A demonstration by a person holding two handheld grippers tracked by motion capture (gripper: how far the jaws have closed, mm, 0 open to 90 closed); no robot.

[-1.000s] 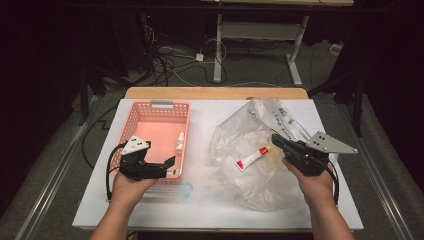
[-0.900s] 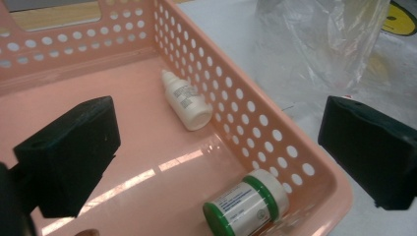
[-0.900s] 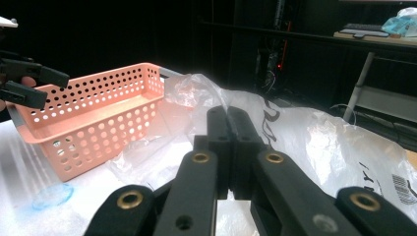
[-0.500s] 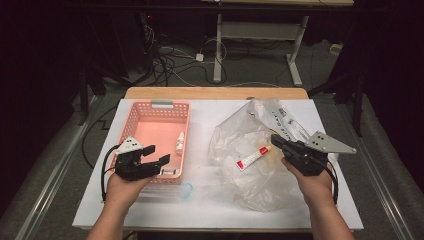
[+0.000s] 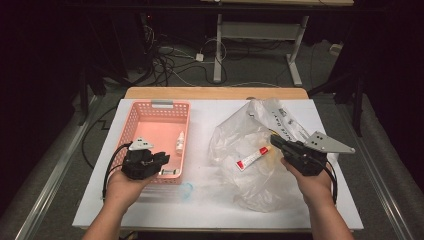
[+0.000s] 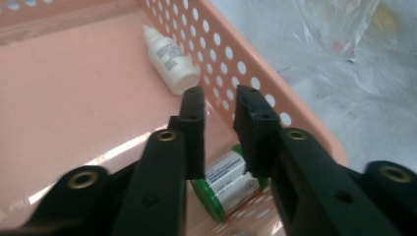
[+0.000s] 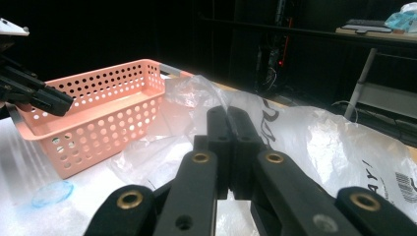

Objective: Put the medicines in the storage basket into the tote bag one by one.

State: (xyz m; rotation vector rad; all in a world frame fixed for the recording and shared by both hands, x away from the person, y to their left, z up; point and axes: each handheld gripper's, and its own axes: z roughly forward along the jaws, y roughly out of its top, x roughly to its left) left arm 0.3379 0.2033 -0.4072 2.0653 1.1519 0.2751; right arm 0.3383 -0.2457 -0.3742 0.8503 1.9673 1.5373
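Observation:
A pink perforated basket (image 5: pixel 150 111) stands left of centre on the white table. In it lie a white dropper bottle (image 5: pixel 179 142) (image 6: pixel 169 59) and a green-and-white cylinder (image 6: pixel 226 182) at the near right corner. My left gripper (image 5: pixel 162 159) (image 6: pixel 221 98) hovers over that corner, open by a narrow gap with nothing between the jaws. To the right lies a crumpled clear plastic bag (image 5: pixel 235 135) (image 7: pixel 319 142) holding a red-and-white tube (image 5: pixel 252 157). My right gripper (image 5: pixel 274 139) (image 7: pixel 227 113) is shut at the bag's right side, with the film pinched at its tips.
A small clear bluish lid (image 5: pixel 186 190) (image 7: pixel 51 192) lies on the table in front of the basket. The white table sheet (image 5: pixel 200 210) has bare room along its near edge. Dark floor with cables and a desk frame (image 5: pixel 255 50) lies beyond the table.
My left gripper has shifted slightly left and back over the basket's near right corner. The right gripper and the bag have stayed where they were.

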